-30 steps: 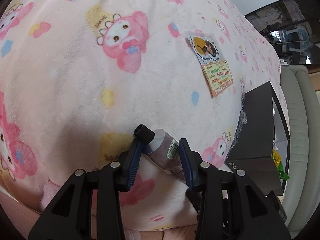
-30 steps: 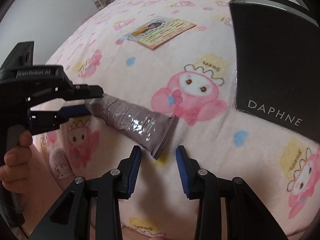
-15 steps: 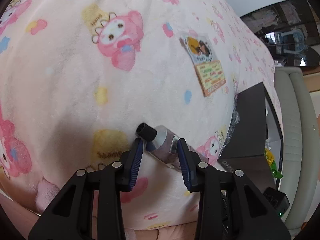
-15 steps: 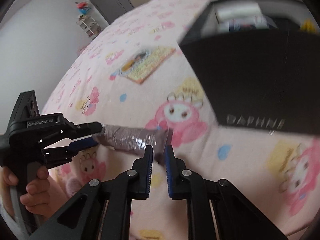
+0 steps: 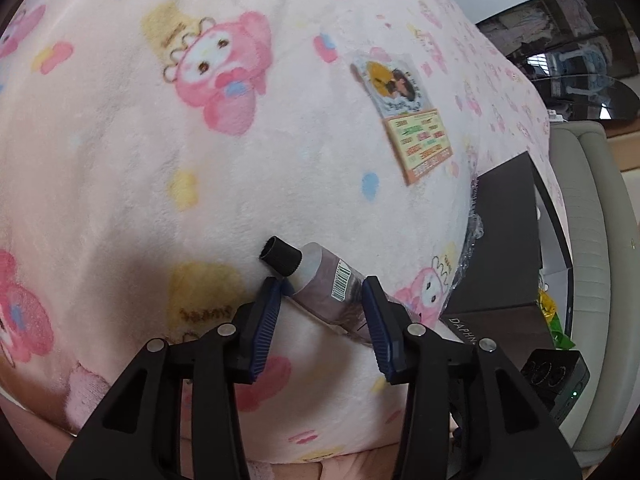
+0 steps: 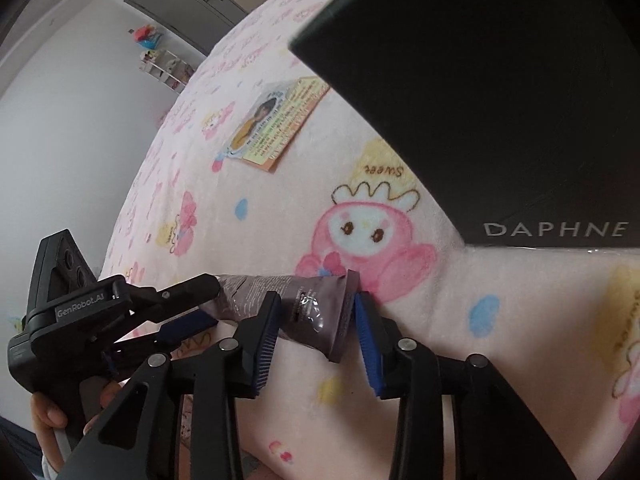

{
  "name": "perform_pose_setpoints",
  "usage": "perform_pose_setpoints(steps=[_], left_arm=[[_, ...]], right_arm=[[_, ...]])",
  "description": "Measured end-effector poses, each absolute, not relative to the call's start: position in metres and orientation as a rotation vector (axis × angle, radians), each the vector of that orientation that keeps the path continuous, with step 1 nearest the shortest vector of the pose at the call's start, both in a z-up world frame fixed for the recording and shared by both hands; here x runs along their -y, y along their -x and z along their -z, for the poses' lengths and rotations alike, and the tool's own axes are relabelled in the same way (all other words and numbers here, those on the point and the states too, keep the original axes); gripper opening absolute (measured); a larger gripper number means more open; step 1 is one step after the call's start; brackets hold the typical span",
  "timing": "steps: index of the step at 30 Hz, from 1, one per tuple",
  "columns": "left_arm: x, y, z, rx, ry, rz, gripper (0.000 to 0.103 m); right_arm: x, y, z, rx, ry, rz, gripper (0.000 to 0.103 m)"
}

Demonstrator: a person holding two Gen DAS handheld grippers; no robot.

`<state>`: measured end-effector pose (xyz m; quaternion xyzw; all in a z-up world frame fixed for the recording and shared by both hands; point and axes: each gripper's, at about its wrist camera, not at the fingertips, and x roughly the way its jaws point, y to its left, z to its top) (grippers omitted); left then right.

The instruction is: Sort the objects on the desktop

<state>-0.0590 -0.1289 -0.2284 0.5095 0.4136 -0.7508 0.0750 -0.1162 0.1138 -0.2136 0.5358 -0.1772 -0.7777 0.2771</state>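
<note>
Tube (image 6: 308,312) sits between both grippers' half-open jaws (black cap (image 5: 281,256) forward)

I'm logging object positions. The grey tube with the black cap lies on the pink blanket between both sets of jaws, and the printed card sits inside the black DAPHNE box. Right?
Not quite. The card lies flat on the blanket, outside the DAPHNE box, as the right wrist view shows. The tube part is correct.

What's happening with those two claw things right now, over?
Left gripper jaws around tube near its cap. Right gripper jaws open around its crimped end. Black box close beside; path otherwise clear.
</note>
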Motion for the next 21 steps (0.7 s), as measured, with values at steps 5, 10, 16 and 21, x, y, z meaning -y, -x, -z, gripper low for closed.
perform_pose_setpoints(steps=[5, 10, 16, 21], left_arm=[[0.123, 0.051, 0.206, -1.193, -1.510, 2.331, 0.043], [0.103, 0.047, 0.176, -1.202, -1.553, 2.452, 0.017], [0.092, 0.058, 0.202, -1.117, -1.646, 2.338, 0.017], [0.100, 0.055, 0.215, -1.177, -1.626, 2.294, 0.026]], right_arm=[[-0.122, 0.100, 0.192, 0.486, -1.385, 2.086, 0.032], [-0.132, 0.076, 0.149, 0.584, -1.226, 1.973, 0.026], [-0.139, 0.080, 0.155, 0.444, -1.282, 2.129, 0.026], [-0.166, 0.093, 0.176, 0.433, -1.402, 2.263, 0.026]])
